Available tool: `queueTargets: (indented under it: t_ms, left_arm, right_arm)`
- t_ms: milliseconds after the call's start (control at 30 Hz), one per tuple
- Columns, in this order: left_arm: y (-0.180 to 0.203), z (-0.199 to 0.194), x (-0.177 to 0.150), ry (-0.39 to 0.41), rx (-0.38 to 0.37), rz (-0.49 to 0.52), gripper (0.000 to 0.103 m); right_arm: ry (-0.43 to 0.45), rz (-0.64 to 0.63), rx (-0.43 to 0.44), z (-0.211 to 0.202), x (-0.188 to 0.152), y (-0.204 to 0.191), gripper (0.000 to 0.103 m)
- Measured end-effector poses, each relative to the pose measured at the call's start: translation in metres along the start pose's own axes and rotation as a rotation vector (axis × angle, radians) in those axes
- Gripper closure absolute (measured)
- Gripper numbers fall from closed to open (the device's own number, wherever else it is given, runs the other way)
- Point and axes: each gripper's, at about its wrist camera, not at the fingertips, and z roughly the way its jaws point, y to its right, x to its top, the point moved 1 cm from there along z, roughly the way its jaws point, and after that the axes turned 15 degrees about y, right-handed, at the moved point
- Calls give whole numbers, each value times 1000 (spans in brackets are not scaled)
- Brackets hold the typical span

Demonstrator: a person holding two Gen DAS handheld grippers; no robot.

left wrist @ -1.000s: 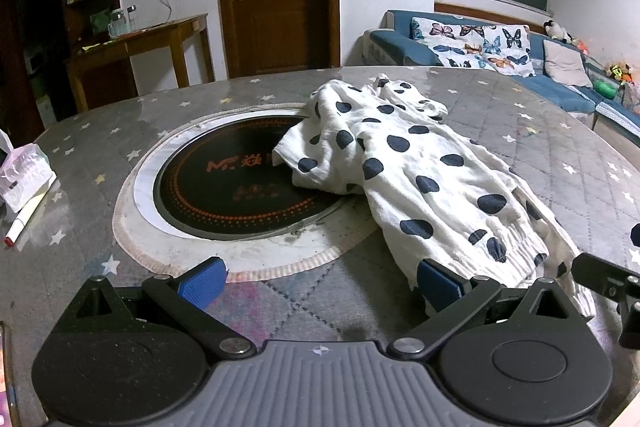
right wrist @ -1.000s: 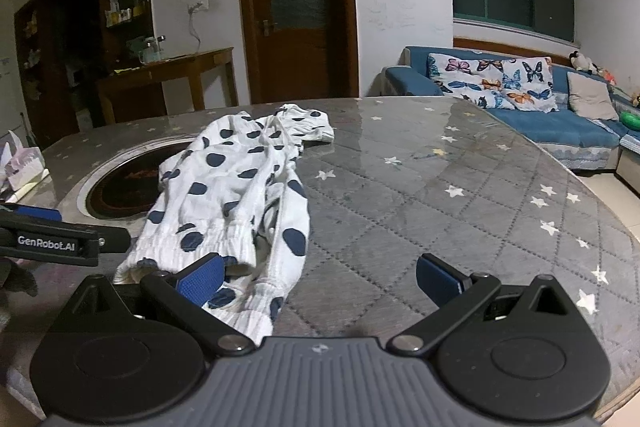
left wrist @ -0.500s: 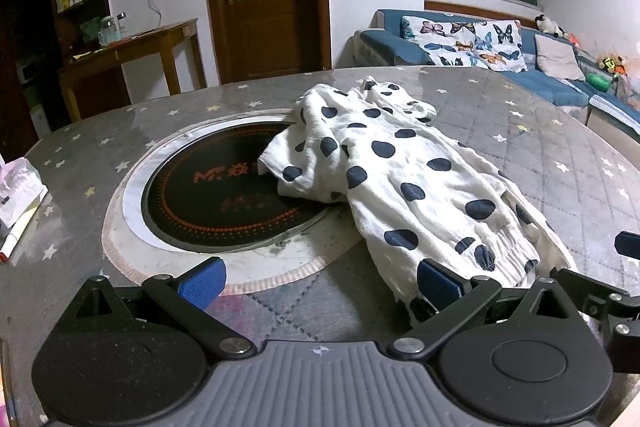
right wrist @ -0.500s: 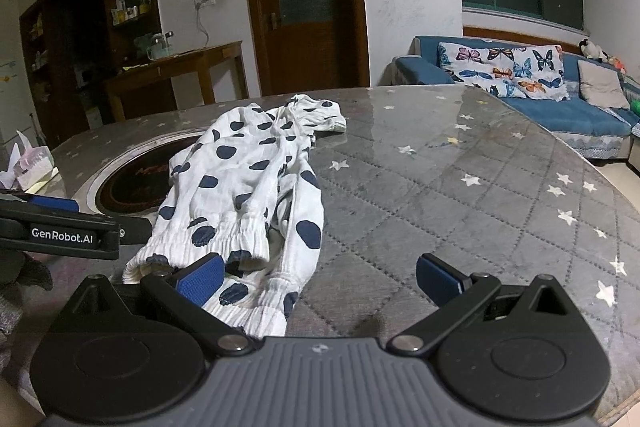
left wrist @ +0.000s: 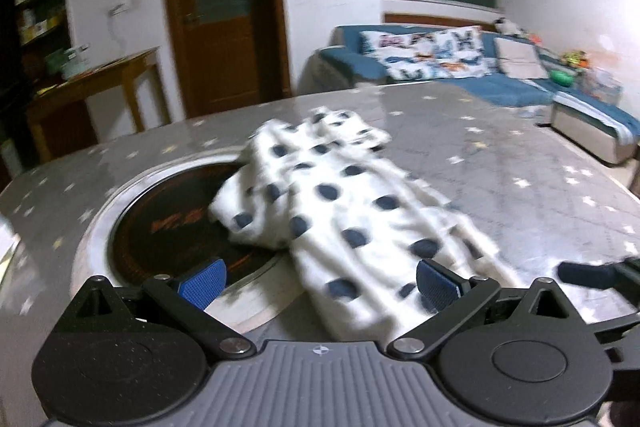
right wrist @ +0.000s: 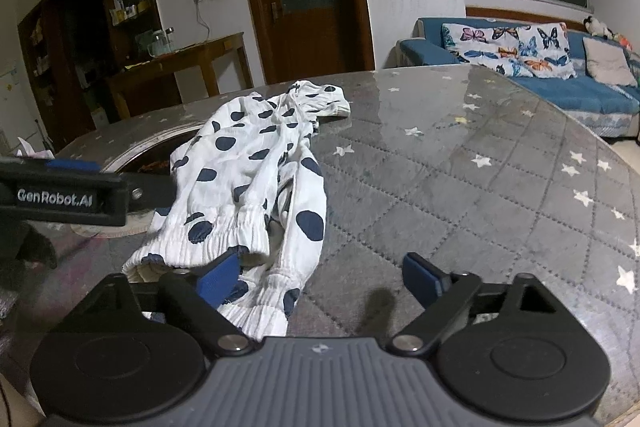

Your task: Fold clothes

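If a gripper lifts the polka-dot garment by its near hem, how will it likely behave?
The garment lies crumpled in soft folds, so it is probably floppy and would drape and hang from the pinch. The thin-looking cloth suggests it is light. On the glossy table it may slide and bunch rather than hold its shape when pushed.
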Motion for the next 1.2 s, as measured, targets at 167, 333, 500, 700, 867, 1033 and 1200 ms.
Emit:
queueTargets:
  t_ms: [167, 333, 500, 700, 867, 1033, 1200]
  left_arm:
    - [20, 17, 8, -25, -99, 15, 15]
    - [38, 37, 6, -83, -191, 9, 25]
    - [46, 54, 0, -128, -208, 26, 46]
    - [27, 59, -5, -146, -228, -33, 85]
    - [5, 45, 1, -120, -226, -100, 96]
    - [-22, 22, 9, -70, -183, -159, 98]
    - [-57, -6, 12, -21, -97, -209, 99]
  right_arm:
    - [-9, 24, 17, 2, -2, 3, 24]
    - [-15, 49, 34, 3, -5, 8, 32]
    - [-9, 49, 42, 4, -6, 8, 39]
    - [-7, 58, 64, 6, -4, 9, 54]
    - [-12, 52, 73, 7, -2, 6, 63]
    - [-17, 44, 71, 8, -2, 5, 74]
    - [-12, 52, 83, 7, -2, 2, 88]
